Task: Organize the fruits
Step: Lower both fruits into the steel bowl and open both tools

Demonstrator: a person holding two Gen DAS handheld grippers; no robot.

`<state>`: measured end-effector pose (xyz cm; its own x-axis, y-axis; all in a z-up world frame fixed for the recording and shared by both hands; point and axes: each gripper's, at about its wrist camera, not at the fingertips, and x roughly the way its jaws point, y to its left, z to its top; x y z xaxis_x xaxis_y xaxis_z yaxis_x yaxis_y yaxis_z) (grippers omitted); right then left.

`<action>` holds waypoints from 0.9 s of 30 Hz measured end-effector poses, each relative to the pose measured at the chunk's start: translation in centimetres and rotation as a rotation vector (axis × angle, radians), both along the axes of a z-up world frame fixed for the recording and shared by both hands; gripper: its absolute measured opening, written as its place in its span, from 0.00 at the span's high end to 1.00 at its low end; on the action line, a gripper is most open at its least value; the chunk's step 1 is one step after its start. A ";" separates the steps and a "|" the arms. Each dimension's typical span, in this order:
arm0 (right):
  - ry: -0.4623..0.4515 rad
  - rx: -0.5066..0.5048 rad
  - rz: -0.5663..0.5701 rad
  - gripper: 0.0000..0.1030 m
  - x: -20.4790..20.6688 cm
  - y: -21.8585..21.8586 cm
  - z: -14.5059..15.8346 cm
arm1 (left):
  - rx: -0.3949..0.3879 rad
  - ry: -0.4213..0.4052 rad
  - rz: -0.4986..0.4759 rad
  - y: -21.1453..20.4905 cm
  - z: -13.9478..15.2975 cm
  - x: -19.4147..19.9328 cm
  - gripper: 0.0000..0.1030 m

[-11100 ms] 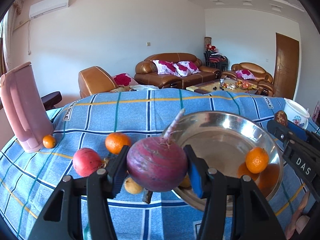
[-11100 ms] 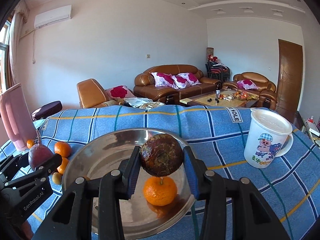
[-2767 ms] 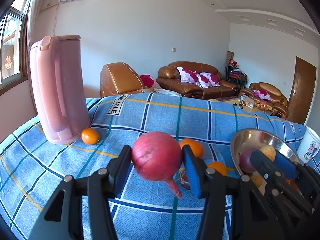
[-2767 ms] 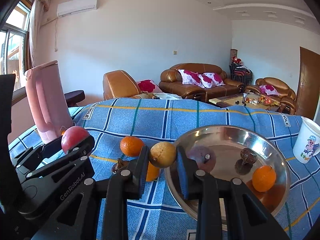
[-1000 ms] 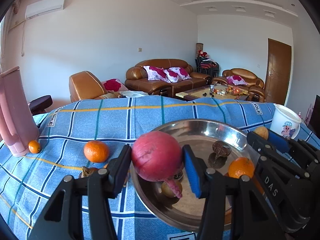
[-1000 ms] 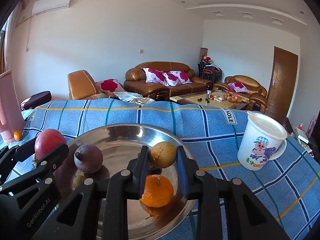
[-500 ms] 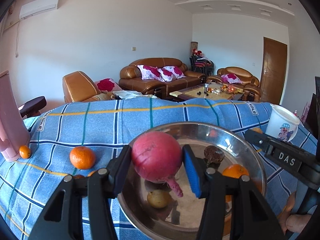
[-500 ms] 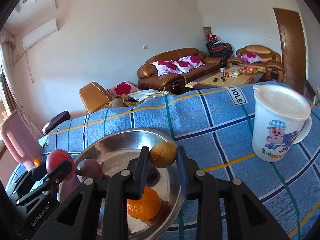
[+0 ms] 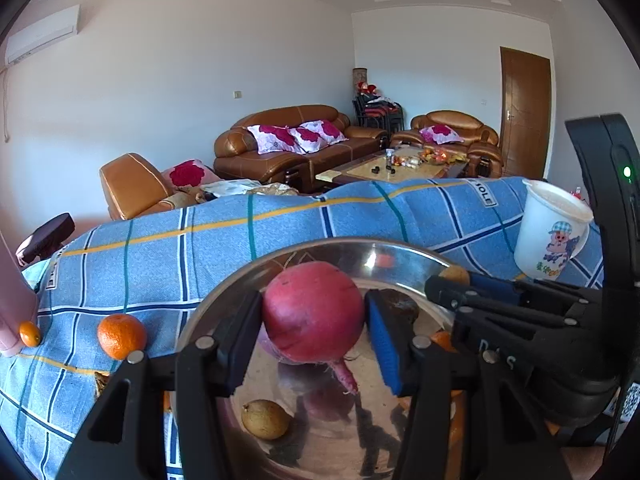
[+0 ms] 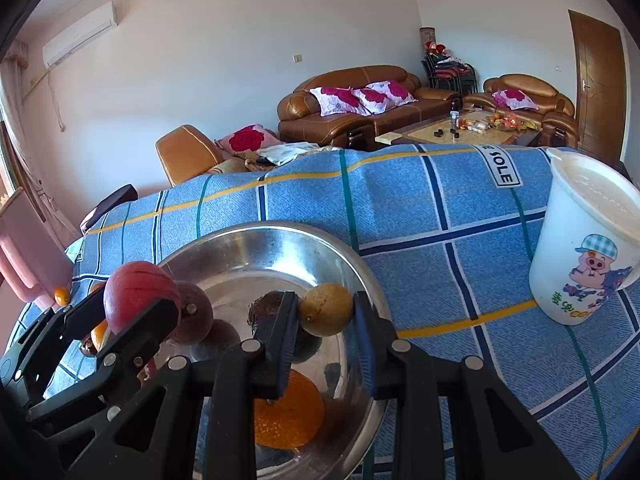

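Over the shiny steel bowl (image 9: 224, 296), a smooth red round root (image 9: 314, 312) is clamped in the left gripper (image 9: 314, 334), hiding the bowl's middle; a matte yellow-brown fruit (image 10: 326, 309) is gripped by the right gripper (image 10: 325, 342), above a partly hidden orange (image 10: 292, 412).

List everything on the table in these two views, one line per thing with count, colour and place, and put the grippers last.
steel bowl: 1, silver, near middle of the table.
red root: 1, red, held over the bowl.
yellow-brown fruit: 1, held over the bowl's right rim.
second yellow-brown fruit: 1, in the bowl.
purple root: 1, in the bowl.
dark fruit: 1, brown, in the bowl.
orange in bowl: 1, near side.
orange on cloth: 1, left of the bowl.
small orange: 1, beside the jug.
pink jug: 1, far left.
mug: 1, white, right.
tablecloth: 1, blue checked.
left gripper: black, grips the red root.
right gripper: black, grips the yellow-brown fruit.
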<state>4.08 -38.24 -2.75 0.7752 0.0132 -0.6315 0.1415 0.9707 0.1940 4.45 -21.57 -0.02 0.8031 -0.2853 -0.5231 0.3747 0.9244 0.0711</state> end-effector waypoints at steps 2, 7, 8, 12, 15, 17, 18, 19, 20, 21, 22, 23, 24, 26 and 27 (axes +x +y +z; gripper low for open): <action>-0.001 -0.002 0.000 0.71 0.0 0.0 0.0 | 0.001 0.002 0.007 0.0 0.0 0.2 0.47; 0.005 -0.015 0.008 0.71 0.1 0.3 -0.1 | 0.022 0.021 0.028 -0.1 -0.3 0.6 0.47; 0.006 -0.016 0.014 0.71 0.0 0.4 -0.1 | 0.029 0.019 0.033 -0.1 -0.3 0.5 0.47; 0.013 -0.013 0.041 0.71 0.4 0.9 -0.1 | 0.080 -0.032 0.060 -0.2 -0.2 -0.3 0.48; 0.019 -0.024 0.049 0.71 0.4 1.2 -0.1 | 0.094 -0.046 0.065 -0.2 -0.2 -0.4 0.50; 0.016 -0.022 0.054 0.71 0.4 1.3 -0.1 | 0.090 -0.035 0.069 0.1 -0.2 -0.2 0.49; 0.018 -0.024 0.056 0.71 0.4 1.3 -0.1 | 0.087 -0.031 0.075 0.2 -0.2 -0.1 0.48; 0.020 -0.025 0.059 0.71 0.5 1.4 -0.1 | 0.081 -0.030 0.079 0.3 -0.2 0.0 0.47; 0.020 -0.026 0.062 0.71 0.5 1.5 -0.1 | 0.077 -0.031 0.082 0.4 -0.2 0.0 0.47; 0.018 -0.026 0.060 0.71 0.4 1.5 -0.1 | 0.076 -0.035 0.091 0.5 -0.2 -0.1 0.43; 0.014 -0.024 0.053 0.71 0.4 1.5 0.0 | 0.075 -0.040 0.105 0.7 -0.1 -0.1 0.37; 0.011 -0.021 0.045 0.70 0.3 1.3 0.0 | 0.071 -0.045 0.118 0.9 0.0 -0.2 0.33; 0.007 -0.015 0.035 0.69 0.2 1.2 0.0 | 0.065 -0.050 0.130 1.0 0.0 -0.2 0.27; -0.004 0.011 0.032 0.61 0.1 0.8 0.1 | 0.049 -0.065 0.152 1.6 0.2 -0.4 0.20; -0.012 0.021 0.030 0.59 0.0 0.7 0.1 | 0.042 -0.077 0.166 1.9 0.4 -0.6 0.14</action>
